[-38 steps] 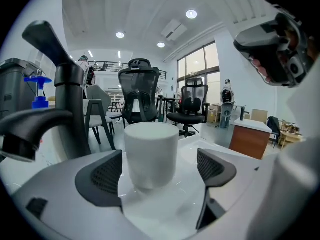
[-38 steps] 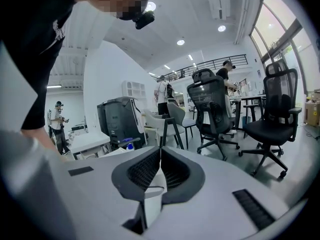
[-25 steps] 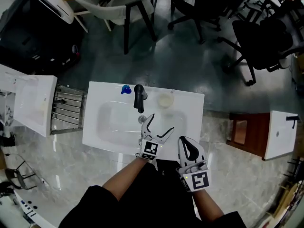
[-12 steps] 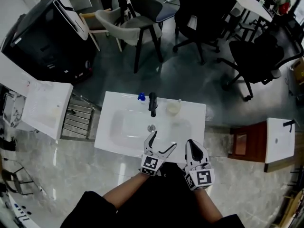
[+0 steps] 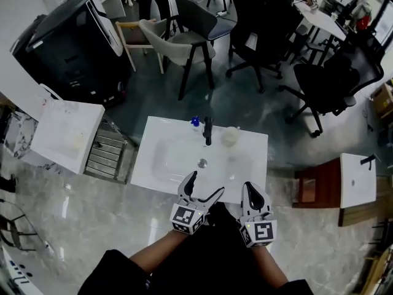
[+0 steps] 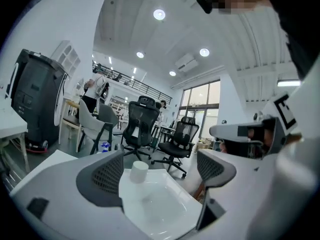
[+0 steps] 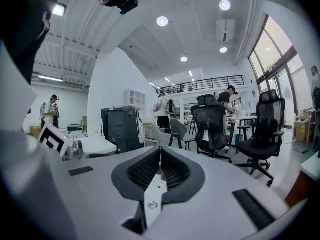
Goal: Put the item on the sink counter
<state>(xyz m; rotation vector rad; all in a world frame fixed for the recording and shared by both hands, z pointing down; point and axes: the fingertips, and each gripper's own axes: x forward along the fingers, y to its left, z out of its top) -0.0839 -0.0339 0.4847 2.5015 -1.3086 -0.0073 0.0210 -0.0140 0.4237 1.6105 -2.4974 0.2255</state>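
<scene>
The white sink counter point(image 5: 161, 168) lies in front of me, with a black faucet point(image 5: 207, 131) at its far rim. A pale cup point(image 5: 230, 137) stands upright on the counter right of the faucet, and a small blue item point(image 5: 195, 121) sits left of it. My left gripper point(image 5: 206, 185) hangs open over the counter's near edge with nothing between its fingers. In the left gripper view that gripper point(image 6: 160, 176) frames the cup point(image 6: 139, 171) and the basin point(image 6: 165, 209). My right gripper point(image 5: 253, 194) is shut and empty beside it, its pads point(image 7: 150, 170) pressed together.
A second white sink unit point(image 5: 64, 134) and a metal rack point(image 5: 107, 153) stand at the left. Right of the counter are a brown wooden stand point(image 5: 312, 189) and another white unit point(image 5: 358, 180). Beyond the counter stand office chairs point(image 5: 190, 39) and a black machine point(image 5: 67, 42).
Both grippers have drawn back from over the basin to the counter's near edge, and the view has widened. The left stays open, the right shut.
</scene>
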